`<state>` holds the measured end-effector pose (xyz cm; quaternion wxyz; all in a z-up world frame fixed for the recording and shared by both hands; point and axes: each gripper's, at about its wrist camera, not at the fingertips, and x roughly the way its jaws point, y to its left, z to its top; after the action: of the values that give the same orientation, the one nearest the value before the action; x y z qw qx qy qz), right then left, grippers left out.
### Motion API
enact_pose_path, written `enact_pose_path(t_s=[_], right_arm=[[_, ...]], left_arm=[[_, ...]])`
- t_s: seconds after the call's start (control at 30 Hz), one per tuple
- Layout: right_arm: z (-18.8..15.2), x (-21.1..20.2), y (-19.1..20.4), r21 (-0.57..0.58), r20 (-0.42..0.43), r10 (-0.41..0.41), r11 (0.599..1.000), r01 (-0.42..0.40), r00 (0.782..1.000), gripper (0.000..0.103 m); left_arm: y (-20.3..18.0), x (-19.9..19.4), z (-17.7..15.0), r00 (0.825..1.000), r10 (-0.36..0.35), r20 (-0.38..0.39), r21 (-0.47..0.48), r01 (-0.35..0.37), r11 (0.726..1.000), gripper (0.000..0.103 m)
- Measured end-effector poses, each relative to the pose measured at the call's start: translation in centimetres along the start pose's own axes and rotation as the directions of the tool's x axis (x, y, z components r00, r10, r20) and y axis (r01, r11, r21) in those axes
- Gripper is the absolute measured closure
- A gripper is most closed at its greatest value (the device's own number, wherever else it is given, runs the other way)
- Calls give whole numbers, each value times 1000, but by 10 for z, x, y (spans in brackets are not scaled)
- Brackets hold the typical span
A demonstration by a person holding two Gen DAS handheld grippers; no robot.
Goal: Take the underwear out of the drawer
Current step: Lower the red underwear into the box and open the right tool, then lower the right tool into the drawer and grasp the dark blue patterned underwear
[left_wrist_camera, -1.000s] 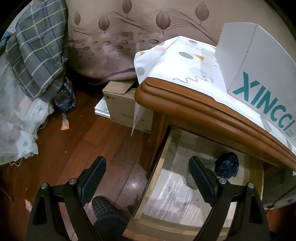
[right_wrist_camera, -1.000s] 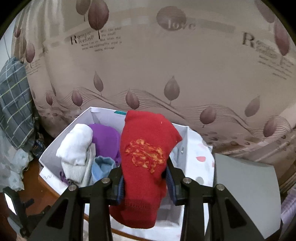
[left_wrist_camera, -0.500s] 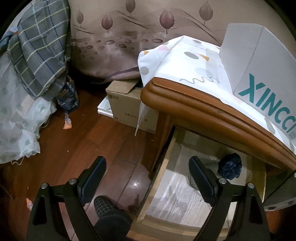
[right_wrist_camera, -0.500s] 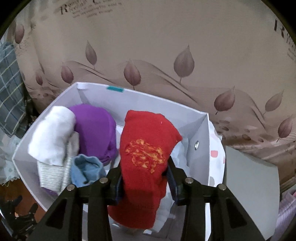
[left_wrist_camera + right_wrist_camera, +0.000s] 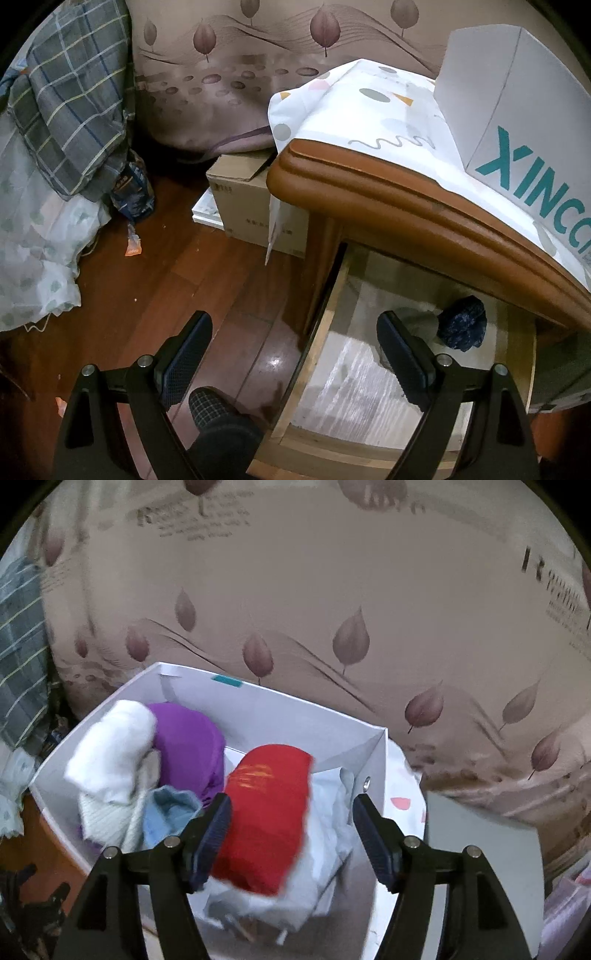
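Left wrist view: my left claw [image 5: 291,356] hangs wide over the drawer [image 5: 369,376] edge, and the dark roll [image 5: 461,328] lies ahead and right of it, under the top's overhang, part hidden. My right claw [image 5: 291,834] is spread too; the red piece [image 5: 266,819] sits blurred in the box [image 5: 273,709] between its fingers, left pad seemingly touching.

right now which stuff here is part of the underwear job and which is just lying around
Part of the job:
open drawer
dark blue underwear in it
red underwear
white box
right gripper

Lying about:
cardboard box
plaid blanket
orange wrapper
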<state>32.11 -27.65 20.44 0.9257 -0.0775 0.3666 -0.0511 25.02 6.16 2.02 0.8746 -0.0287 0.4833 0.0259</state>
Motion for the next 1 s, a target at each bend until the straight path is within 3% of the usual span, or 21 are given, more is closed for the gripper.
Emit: enact_pose_path(t_s=[0.27,0.47,0.53,0.57,0.6,0.63,0.8,0.83,1.0], right_arm=[[-55,-69,24,-164,71,64,985,-51,995,33],[-140,-90,68,-394,56,120,915,-89,991,33],[-168,-85,83,-460,41,132,882,-99,990,33],[-192,-73,96,-490,-6,170,859,-152,985,34],[-192,-73,96,-490,-6,170,859,-152,985,34],[-205,-60,105,-489,-54,206,848,-205,977,34],[-219,-24,121,-486,-144,264,820,-301,954,42],[-223,0,128,-479,-194,280,810,-339,940,45],[-234,43,140,-517,-240,256,783,-346,936,57]], left_arm=[[1,3,-2,1000,6,-8,0,-6,1000,14],[11,-1,0,1000,7,-1,-34,-7,999,14],[16,-2,0,1000,2,1,-47,-2,999,14],[18,-2,0,1000,3,0,-55,-3,998,14],[19,-2,1,1000,5,-1,-59,-5,998,14],[21,-2,1,1000,3,-2,-65,-3,998,14],[23,-1,1,1000,-7,-14,-83,6,997,14],[23,0,2,1000,-7,-15,-83,6,997,14],[19,3,4,999,-16,-30,-83,13,996,14]])
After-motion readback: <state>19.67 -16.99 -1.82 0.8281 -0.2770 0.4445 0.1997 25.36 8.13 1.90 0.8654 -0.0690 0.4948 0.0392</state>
